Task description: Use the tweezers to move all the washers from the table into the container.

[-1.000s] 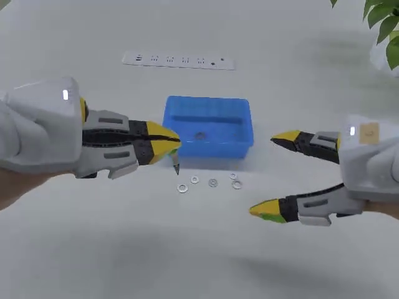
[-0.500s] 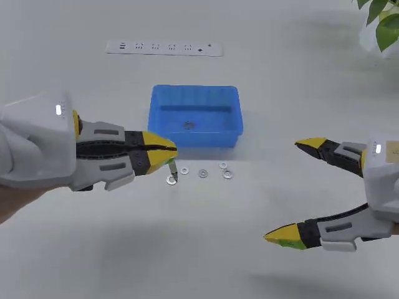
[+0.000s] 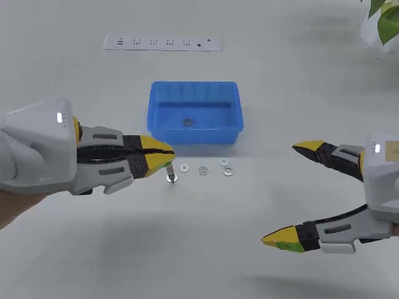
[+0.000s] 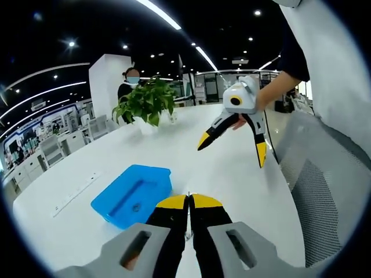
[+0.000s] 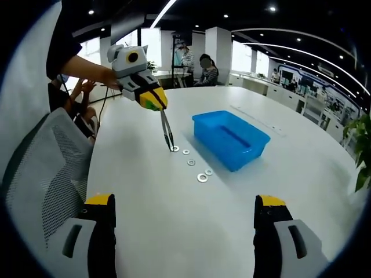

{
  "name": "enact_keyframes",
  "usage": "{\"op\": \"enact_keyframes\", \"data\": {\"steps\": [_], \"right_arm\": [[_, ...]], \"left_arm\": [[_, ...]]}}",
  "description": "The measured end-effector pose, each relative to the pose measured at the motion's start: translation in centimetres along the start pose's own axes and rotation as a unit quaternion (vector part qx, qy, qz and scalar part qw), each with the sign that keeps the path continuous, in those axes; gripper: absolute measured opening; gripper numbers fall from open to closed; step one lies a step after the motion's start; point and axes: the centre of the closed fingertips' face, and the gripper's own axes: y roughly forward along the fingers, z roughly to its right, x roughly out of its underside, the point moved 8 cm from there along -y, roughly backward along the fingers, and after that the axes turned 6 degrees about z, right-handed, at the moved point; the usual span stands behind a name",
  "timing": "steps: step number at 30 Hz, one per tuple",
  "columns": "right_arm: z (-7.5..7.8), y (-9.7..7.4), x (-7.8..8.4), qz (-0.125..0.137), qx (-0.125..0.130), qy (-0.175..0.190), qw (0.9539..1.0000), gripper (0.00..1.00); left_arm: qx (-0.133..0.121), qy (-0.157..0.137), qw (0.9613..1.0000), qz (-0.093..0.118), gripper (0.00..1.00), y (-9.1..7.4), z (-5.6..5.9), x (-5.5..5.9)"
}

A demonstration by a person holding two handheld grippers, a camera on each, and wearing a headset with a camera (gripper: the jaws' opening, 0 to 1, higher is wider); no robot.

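Yellow-tipped left claw [image 3: 168, 151] (clamping tweezers [image 3: 170, 172]) slants down.

Blue plastic container [image 3: 194, 134] sits upright and open on the white bench [image 3: 199, 249], rectangular, and there's a single washer [image 3: 188, 123] lying flat on its floor, near the middle. At the container's 6 o'clock, just off its near wall, four small silver washers [image 3: 203, 170] lie flat in a loose row, the two at the 3 o'clock end almost touching. The slim metal tweezers [image 3: 169, 171], pinched in the closed left tool [image 3: 169, 151], point steeply down, tips right at a fifth washer [image 3: 171, 179] at the row's 9 o'clock end.
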Motion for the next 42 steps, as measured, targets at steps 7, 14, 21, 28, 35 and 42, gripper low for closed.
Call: {"op": "enact_keyframes", "data": {"steps": [7, 14, 21, 28, 35, 42], "right_arm": [[-0.3, 1.0, -0.4, 0.009, -0.012, 0.011, 0.9998, 1.00], [-1.7, 5.0, -2.6, 0.024, -0.076, -0.022, 0.9966, 0.94], [-2.1, 9.0, -4.7, 0.035, -0.123, -0.048, 0.9906, 0.80], [-2.2, 12.2, -5.2, 0.031, -0.149, -0.050, 0.9870, 0.65], [-1.4, 15.1, -5.3, 0.015, -0.171, -0.046, 0.9841, 0.37], [-1.0, 15.9, -6.0, 0.008, -0.186, -0.054, 0.9810, 0.24]], "left_arm": [[0.028, 0.009, 0.9995, -0.011, 0.04, 0.0, 0.0, 0.0], [0.038, -0.004, 0.9991, -0.017, 0.05, 0.5, -0.5, -0.1], [0.036, -0.032, 0.9988, -0.008, 0.05, 0.4, -1.0, 0.3], [0.043, -0.034, 0.9984, -0.013, 0.05, 0.3, -0.7, 0.3], [0.040, -0.040, 0.9983, -0.016, 0.05, -0.1, -1.0, 0.5], [0.038, -0.047, 0.9980, -0.018, 0.05, -0.3, -1.2, 0.6]]}}
